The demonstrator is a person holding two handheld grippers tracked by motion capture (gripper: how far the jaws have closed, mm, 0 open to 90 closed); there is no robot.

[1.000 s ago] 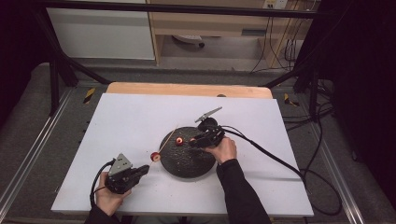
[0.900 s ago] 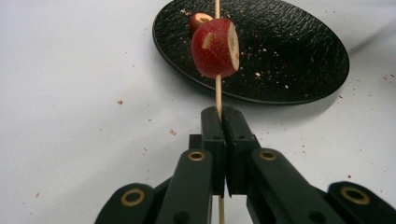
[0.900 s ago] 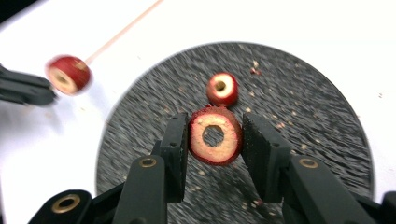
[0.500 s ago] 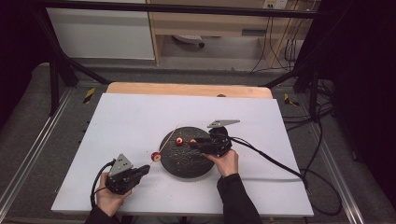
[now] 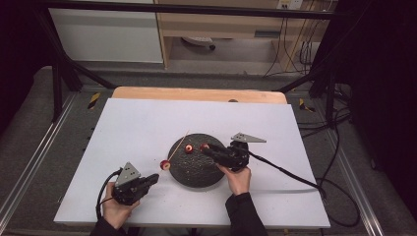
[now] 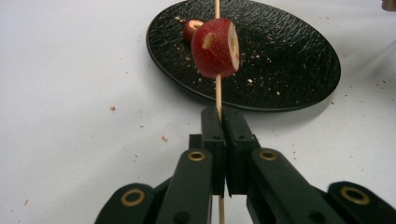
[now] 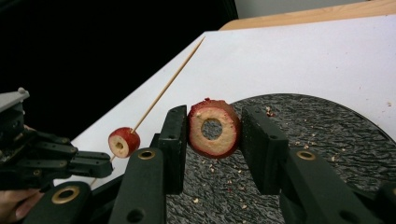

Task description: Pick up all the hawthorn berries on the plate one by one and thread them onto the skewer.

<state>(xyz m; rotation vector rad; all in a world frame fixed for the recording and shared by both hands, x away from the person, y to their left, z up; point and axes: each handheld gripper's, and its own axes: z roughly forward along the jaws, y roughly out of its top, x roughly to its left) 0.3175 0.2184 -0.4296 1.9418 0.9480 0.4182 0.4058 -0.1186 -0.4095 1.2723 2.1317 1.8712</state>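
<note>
Holding the stick [image 5: 178, 146] tight in your left gripper [image 5: 153, 179], its sharp end points far-right at the holed fruit ring [image 7: 214, 128] between your right gripper's [image 5: 207, 149] half-open fingers [image 7: 173, 140].

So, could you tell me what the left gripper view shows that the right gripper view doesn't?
Left gripper view: the left gripper with its jaws shut on the skewer, seen close, and a loose fruit piece lying on the plate.

Right gripper view: the right gripper holding a cored slice between its jaws with the hole facing the camera, and the skewer's free, pointed end.

Both: the skewer, the red piece threaded on it, the black plate and the white table.
</note>
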